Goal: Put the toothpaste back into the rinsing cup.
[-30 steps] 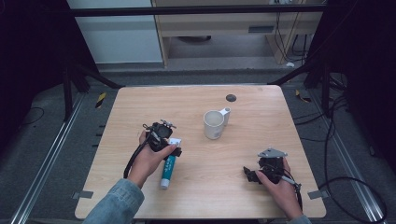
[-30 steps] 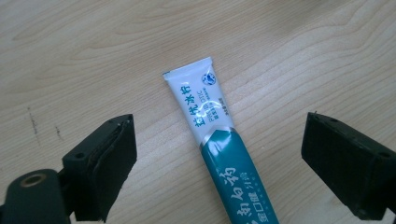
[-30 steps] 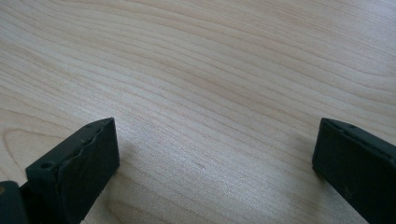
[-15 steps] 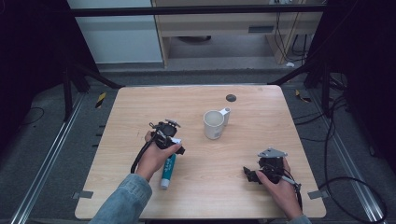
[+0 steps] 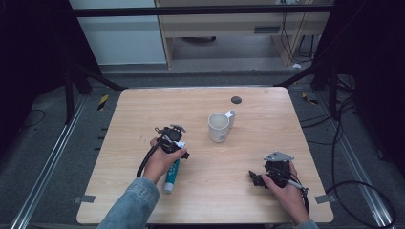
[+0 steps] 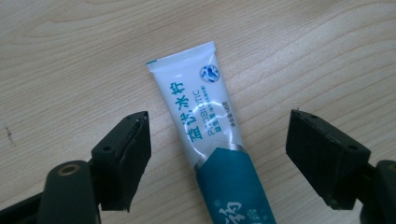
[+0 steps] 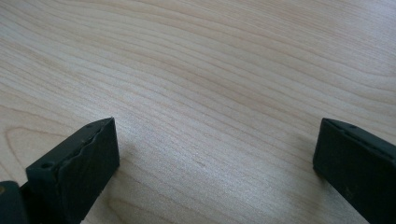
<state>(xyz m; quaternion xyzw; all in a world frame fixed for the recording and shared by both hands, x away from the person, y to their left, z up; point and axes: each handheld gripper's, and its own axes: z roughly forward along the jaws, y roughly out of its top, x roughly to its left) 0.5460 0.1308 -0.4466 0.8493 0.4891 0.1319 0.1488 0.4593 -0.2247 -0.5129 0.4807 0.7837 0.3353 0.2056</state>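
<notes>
A white and teal toothpaste tube [image 6: 210, 135] lies flat on the wooden table [image 5: 267, 114], its crimped end pointing away from the person. My left gripper [image 6: 217, 154] is lowered over the tube's white upper half, one jaw on each side. The jaws have just been closing, but gaps remain and the pads do not touch the tube. In the high view the left gripper [image 5: 177, 150] covers the tube's far end, and the teal part of the tube [image 5: 171, 174] shows below the hand. My right gripper [image 5: 258, 179] rests at the front right, open [image 7: 215, 158] over bare wood.
A white mug [image 5: 219, 127] with its handle to the far right stands just beyond the table's middle. A small dark disc [image 5: 236, 100] lies near the far edge. Cables trail from both grippers, and metal frame legs flank the table.
The left hand has sunk onto the tube's far end, shifting slightly towards the mug. The right hand has stayed where it was.
</notes>
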